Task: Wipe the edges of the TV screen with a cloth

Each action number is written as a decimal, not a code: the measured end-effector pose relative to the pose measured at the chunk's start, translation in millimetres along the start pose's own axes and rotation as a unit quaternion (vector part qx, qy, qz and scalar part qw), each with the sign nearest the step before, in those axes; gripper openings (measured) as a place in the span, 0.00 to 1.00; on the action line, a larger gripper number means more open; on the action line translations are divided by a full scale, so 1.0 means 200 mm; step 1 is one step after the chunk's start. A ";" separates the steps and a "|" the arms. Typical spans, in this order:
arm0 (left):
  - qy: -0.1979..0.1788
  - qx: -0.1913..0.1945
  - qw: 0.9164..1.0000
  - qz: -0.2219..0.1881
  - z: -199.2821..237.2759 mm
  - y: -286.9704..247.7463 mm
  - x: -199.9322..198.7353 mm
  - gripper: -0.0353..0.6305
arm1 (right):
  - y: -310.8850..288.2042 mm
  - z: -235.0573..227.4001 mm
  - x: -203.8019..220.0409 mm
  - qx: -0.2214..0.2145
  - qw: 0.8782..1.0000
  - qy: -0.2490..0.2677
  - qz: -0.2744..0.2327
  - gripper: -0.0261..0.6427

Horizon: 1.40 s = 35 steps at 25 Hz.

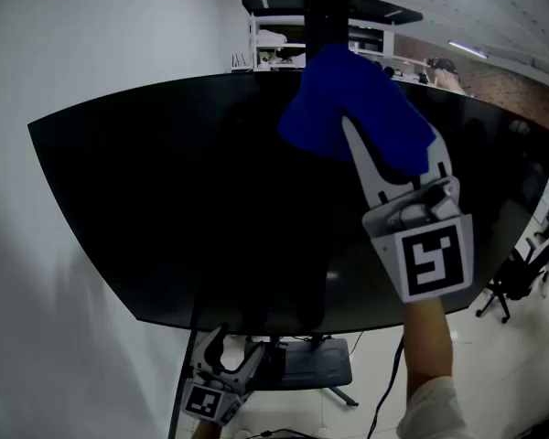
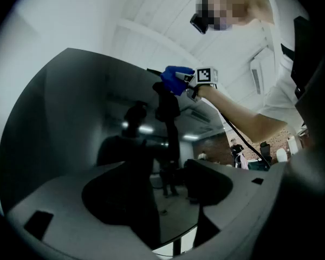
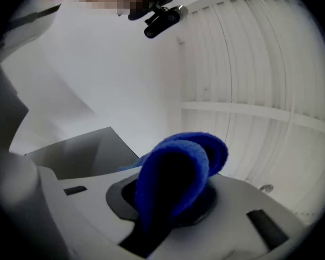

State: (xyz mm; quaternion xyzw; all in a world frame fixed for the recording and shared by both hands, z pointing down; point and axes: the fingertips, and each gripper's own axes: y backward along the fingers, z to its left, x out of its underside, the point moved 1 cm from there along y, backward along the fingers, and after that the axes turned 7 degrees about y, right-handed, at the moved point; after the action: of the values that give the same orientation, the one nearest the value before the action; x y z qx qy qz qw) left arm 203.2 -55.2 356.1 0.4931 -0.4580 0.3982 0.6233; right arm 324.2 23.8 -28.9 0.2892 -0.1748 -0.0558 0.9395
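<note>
The big black TV screen (image 1: 210,199) fills the head view. A blue cloth (image 1: 348,94) is draped over its top edge, right of the middle, and my right gripper (image 1: 384,135) is shut on it from below. In the right gripper view the cloth (image 3: 176,175) bulges between the jaws, and a corner of the TV (image 3: 78,153) shows behind it. My left gripper (image 1: 233,347) hangs open and empty below the screen's bottom edge. Its own view looks up the dark glass (image 2: 97,118) to the cloth (image 2: 174,80) at the top edge.
A white wall (image 1: 37,53) stands close at the left. The TV's stand base (image 1: 316,366) and cables lie on the floor under the screen. An office chair (image 1: 511,286) stands at the right, and shelving (image 1: 284,44) shows behind the TV.
</note>
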 end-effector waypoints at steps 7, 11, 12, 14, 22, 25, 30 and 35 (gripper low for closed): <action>0.007 -0.014 1.000 0.001 0.03 0.07 -0.02 0.51 | -0.32 -0.13 0.00 0.004 0.997 0.049 0.058 0.19; 0.005 -0.003 1.000 0.003 0.00 0.07 -0.01 0.51 | -0.32 -0.18 0.02 -0.003 0.995 0.069 0.078 0.20; 0.005 0.002 1.000 0.004 -0.02 0.06 -0.01 0.51 | -0.30 -0.19 0.03 -0.001 0.993 0.078 0.088 0.20; 0.008 0.015 1.000 0.007 -0.07 0.04 0.01 0.51 | -0.24 -0.23 0.07 0.007 0.990 0.091 0.106 0.20; 0.032 0.113 0.993 0.030 -0.39 -0.12 0.11 0.51 | 0.12 -0.55 0.32 0.046 0.978 0.093 0.182 0.20; 0.046 0.148 0.987 0.041 -0.49 -0.18 0.17 0.51 | 0.25 -0.65 0.45 0.058 0.971 0.083 0.216 0.20; 0.065 0.219 0.972 0.059 -0.79 -0.28 0.30 0.51 | 0.59 -0.94 0.68 0.093 0.948 0.105 0.287 0.20; 0.092 0.277 0.953 0.079 -1.05 -0.37 0.39 0.51 | 0.90 -1.28 0.88 0.116 0.908 0.145 0.375 0.20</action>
State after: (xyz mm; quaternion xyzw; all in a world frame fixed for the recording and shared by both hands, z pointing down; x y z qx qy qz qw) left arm 331.4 139.6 392.4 0.5699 -0.3084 0.6008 0.4682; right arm 581.7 270.6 -72.7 0.3145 -0.1373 0.3635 0.8661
